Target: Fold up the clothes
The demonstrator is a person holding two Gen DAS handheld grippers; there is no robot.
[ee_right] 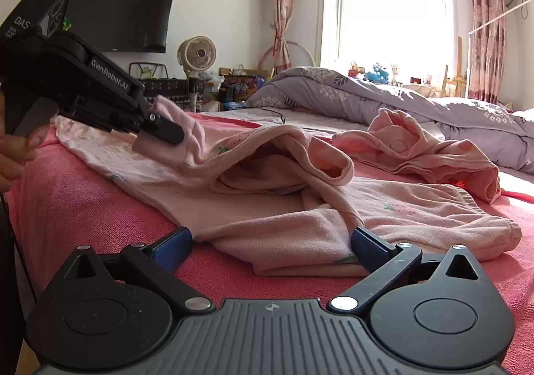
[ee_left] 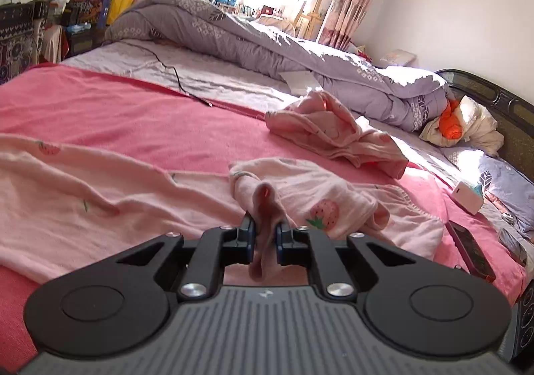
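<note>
Left wrist view: left gripper [ee_left: 266,231] is clenched on a fold of the pink top [ee_left: 100,195]; fabric bunches up between the jaws and hangs down behind them. The top lies spread on the pink blanket [ee_left: 133,111], running from the left edge across to the right, with a strawberry print [ee_left: 323,214] just right of the gripper. A second pink garment [ee_left: 333,131] sits crumpled farther back and right, apart from the top. A grey duvet [ee_left: 267,41] is piled along the far side of the bed. A black cable [ee_left: 167,66] runs over the grey sheet to the blanket's edge. A white box [ee_left: 467,197] and a dark phone [ee_left: 470,250] lie at the right edge of the bed.

Right wrist view: right gripper [ee_right: 270,246] is released, jaws wide apart, low over the blanket [ee_right: 83,208]. The top's near hem [ee_right: 283,238] lies between the blue pads [ee_right: 367,245]; the right pad touches the cloth, the left pad is clear of it. The left gripper [ee_right: 163,133] comes in from the left, lifted, gripping a raised part of the top [ee_right: 233,174]; a hand [ee_right: 16,154] holds it at the left edge. The second garment [ee_right: 417,148] is far right, the duvet [ee_right: 400,101] behind it. A fan [ee_right: 197,54] and a TV [ee_right: 120,18] stand by the far wall.
</note>
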